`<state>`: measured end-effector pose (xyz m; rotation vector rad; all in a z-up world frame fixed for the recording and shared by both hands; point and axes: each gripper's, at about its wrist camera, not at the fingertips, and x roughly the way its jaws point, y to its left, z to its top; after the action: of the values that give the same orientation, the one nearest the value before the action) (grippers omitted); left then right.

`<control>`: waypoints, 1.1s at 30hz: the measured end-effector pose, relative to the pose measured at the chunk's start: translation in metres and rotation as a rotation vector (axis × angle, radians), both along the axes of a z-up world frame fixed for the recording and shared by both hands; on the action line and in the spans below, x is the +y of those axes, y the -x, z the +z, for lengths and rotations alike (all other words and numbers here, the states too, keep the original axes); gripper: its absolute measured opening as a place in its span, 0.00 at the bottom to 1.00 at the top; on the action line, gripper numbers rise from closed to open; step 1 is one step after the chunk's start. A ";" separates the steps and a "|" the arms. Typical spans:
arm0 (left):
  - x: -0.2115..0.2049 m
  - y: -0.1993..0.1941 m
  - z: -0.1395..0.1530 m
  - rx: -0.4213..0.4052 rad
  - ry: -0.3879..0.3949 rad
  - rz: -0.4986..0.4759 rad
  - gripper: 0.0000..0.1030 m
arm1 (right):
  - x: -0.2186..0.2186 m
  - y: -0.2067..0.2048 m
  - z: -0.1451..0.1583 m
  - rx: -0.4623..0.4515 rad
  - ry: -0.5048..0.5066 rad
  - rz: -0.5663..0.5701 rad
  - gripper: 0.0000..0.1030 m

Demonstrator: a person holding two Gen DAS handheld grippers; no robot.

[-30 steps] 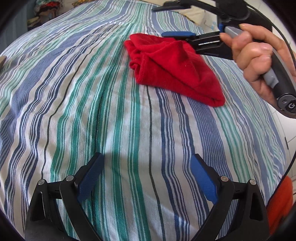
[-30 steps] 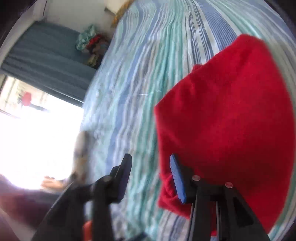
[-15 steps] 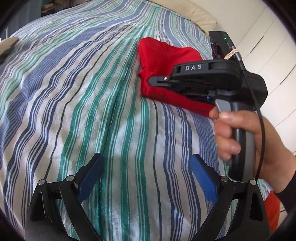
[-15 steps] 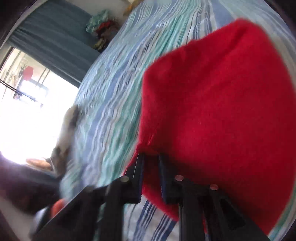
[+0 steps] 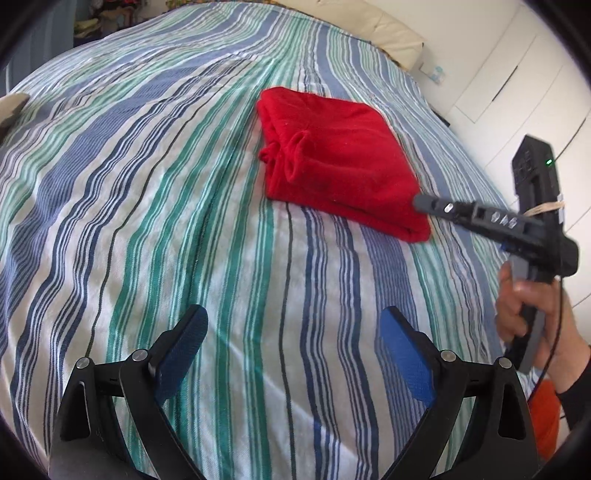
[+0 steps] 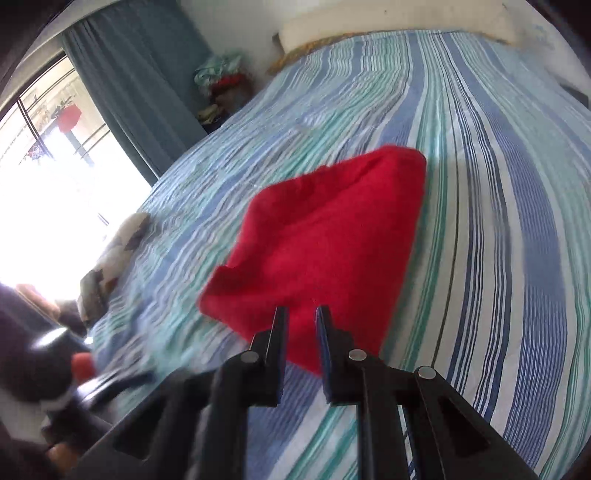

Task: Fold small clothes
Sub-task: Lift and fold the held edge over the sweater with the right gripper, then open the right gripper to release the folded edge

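Left wrist view shows me the red cloth (image 5: pixel 338 168) lying folded into a compact bundle on the striped bed (image 5: pixel 147 206), toward its far right side, below the pillow (image 5: pixel 384 35). Half a second ago my right gripper (image 6: pixel 300 319) was pinched on the cloth's near edge; now it has let go and pulled back, its fingers narrowed to a slim gap with only air between them, tip hovering at the cloth's near right corner. A second ago the bundle was looser and more triangular; it now sits squarer, though a small ruffle bunches along its left edge. I judge this fold essentially done, with perhaps a tidy-up of that ruffle left.

My left gripper (image 5: pixel 293 354) hangs spread wide over bare sheet near the bed's front edge, holding nothing, well apart from the cloth.

No writing is readable now; the "DAS" lettering visible earlier on the right gripper's body is turned out of sight.
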<state>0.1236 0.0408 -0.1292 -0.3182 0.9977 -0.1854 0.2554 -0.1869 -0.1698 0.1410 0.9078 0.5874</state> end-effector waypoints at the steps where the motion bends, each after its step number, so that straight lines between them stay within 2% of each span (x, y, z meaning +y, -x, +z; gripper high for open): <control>1: -0.002 -0.005 0.004 -0.001 0.007 -0.005 0.92 | 0.000 -0.003 -0.016 0.036 0.014 0.006 0.17; 3: -0.001 -0.019 0.016 -0.021 0.027 -0.005 0.92 | 0.007 -0.009 -0.052 0.130 0.070 0.001 0.15; 4: -0.001 -0.028 0.025 -0.043 0.040 -0.005 0.92 | 0.006 -0.009 -0.058 0.131 0.059 -0.006 0.15; 6: -0.002 -0.051 0.040 -0.087 0.052 -0.014 0.92 | 0.001 -0.008 -0.046 0.112 0.024 -0.014 0.14; 9: -0.010 -0.096 0.049 -0.137 -0.002 -0.030 0.92 | -0.008 -0.013 -0.009 0.026 0.019 -0.020 0.15; 12: -0.014 -0.136 0.028 -0.104 -0.085 -0.002 0.92 | -0.015 -0.045 0.022 -0.006 0.010 -0.059 0.15; 15: -0.008 -0.162 -0.010 0.013 -0.116 0.022 0.91 | -0.011 -0.094 0.028 -0.007 0.025 -0.091 0.15; 17: 0.000 -0.169 -0.030 0.065 -0.100 0.025 0.91 | -0.007 -0.128 0.014 0.031 0.033 -0.121 0.15; 18: 0.004 -0.169 -0.033 0.060 -0.087 0.021 0.93 | -0.006 -0.145 0.002 0.066 0.036 -0.142 0.15; 20: 0.008 -0.166 -0.032 0.046 -0.075 0.009 0.93 | -0.008 -0.173 -0.025 0.147 0.042 -0.194 0.15; 22: 0.010 -0.164 -0.028 0.056 -0.065 -0.005 0.92 | -0.009 -0.180 -0.038 0.162 0.020 -0.213 0.15; 25: 0.019 -0.153 -0.012 0.045 -0.003 -0.008 0.92 | -0.008 -0.163 -0.019 0.086 0.027 -0.198 0.15; 28: 0.025 -0.134 -0.002 0.012 0.050 -0.020 0.92 | -0.015 -0.117 0.014 -0.014 0.019 -0.162 0.18; 31: 0.017 -0.127 -0.014 0.057 -0.016 -0.054 0.92 | -0.017 -0.064 0.020 -0.058 0.013 -0.083 0.31; 32: 0.016 -0.127 -0.018 0.080 -0.043 -0.058 0.90 | -0.015 -0.051 0.010 -0.034 0.027 -0.056 0.37; 33: 0.018 -0.125 -0.018 0.091 -0.046 -0.057 0.86 | -0.012 -0.041 -0.005 0.011 0.064 -0.030 0.37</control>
<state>0.2484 0.0584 -0.1472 -0.2583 1.1005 -0.2006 0.2964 -0.1985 -0.1750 0.1001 0.9326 0.5296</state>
